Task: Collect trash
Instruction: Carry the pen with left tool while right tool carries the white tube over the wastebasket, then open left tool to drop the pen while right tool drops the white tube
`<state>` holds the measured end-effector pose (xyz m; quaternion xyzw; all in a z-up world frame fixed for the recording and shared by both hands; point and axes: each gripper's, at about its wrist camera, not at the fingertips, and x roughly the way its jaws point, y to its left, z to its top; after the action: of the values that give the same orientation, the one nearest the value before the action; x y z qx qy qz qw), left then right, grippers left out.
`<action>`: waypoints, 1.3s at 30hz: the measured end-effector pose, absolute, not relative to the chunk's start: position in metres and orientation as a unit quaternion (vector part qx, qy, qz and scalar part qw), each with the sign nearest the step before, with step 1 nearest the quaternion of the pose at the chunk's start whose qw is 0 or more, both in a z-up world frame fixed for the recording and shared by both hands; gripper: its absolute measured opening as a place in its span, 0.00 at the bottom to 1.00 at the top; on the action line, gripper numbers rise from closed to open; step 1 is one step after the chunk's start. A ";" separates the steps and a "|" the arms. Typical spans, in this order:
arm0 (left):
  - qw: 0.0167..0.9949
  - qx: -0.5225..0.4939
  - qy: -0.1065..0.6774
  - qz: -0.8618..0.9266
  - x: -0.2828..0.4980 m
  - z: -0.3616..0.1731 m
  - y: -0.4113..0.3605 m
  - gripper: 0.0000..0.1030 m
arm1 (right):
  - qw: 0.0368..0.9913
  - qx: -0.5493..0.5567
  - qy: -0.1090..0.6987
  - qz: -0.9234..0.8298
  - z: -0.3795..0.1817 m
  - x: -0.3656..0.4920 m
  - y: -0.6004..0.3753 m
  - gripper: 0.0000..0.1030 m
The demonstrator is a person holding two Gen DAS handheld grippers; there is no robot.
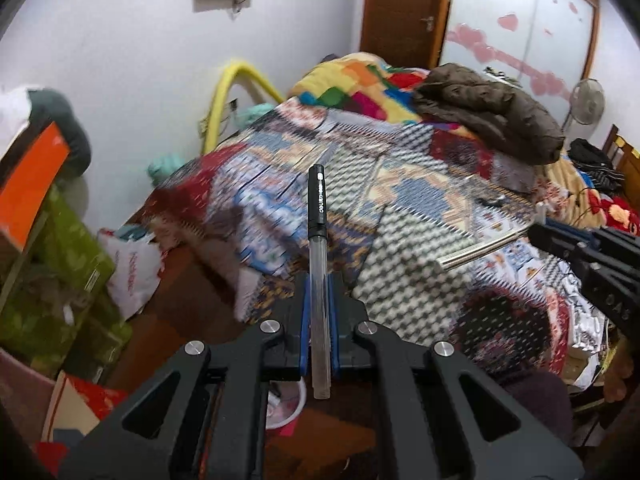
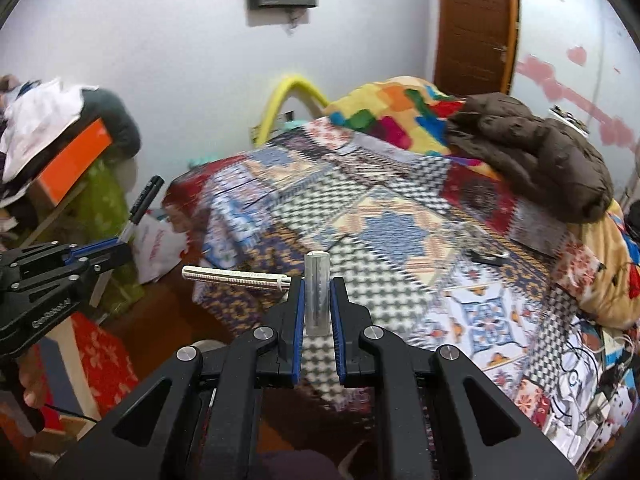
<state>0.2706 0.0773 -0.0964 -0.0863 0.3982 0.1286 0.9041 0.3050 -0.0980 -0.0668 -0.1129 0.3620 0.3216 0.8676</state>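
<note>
My left gripper (image 1: 318,280) is shut on a black-capped pen (image 1: 317,200) with a clear barrel, held upright over the patchwork bed cover (image 1: 400,184). The pen also shows in the right wrist view (image 2: 144,200), sticking out of the left gripper (image 2: 120,246) at the left. My right gripper (image 2: 317,280) is shut on a silver metal cylinder (image 2: 317,292), with a pale ribbed rod (image 2: 236,274) sticking out to its left. The right gripper (image 1: 536,236) and the silver rod (image 1: 480,250) show at the right of the left wrist view.
A brown jacket (image 1: 488,110) lies on the bed's far right. A white plastic bag (image 1: 132,264), green boxes (image 1: 52,264) and an orange box (image 1: 32,184) crowd the floor at the left. A small black object (image 2: 486,258) lies on the cover. Cables (image 2: 580,376) lie at the right.
</note>
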 end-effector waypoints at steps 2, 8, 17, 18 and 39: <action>0.900 -0.095 0.404 0.137 0.258 -0.106 0.091 0.07 | 0.862 -0.117 0.365 0.330 -0.070 0.299 -0.087 0.11; 0.887 -0.122 0.417 0.154 0.229 -0.129 0.125 0.07 | 0.843 -0.139 0.383 0.351 -0.090 0.281 -0.048 0.11; 0.860 -0.160 0.454 0.172 0.196 -0.177 0.176 0.07 | 0.804 -0.175 0.430 0.372 -0.141 0.257 0.014 0.11; 0.857 -0.165 0.457 0.173 0.193 -0.182 0.181 0.07 | 0.798 -0.179 0.439 0.372 -0.151 0.255 0.022 0.11; 0.812 -0.233 0.513 0.154 0.192 -0.257 0.214 0.07 | 0.714 -0.213 0.532 0.402 -0.218 0.250 0.097 0.27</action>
<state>0.1923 0.2142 -0.2568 -0.2326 0.5126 0.1542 0.8120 0.2499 0.0973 -0.2181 -0.2129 0.5318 0.4020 0.7143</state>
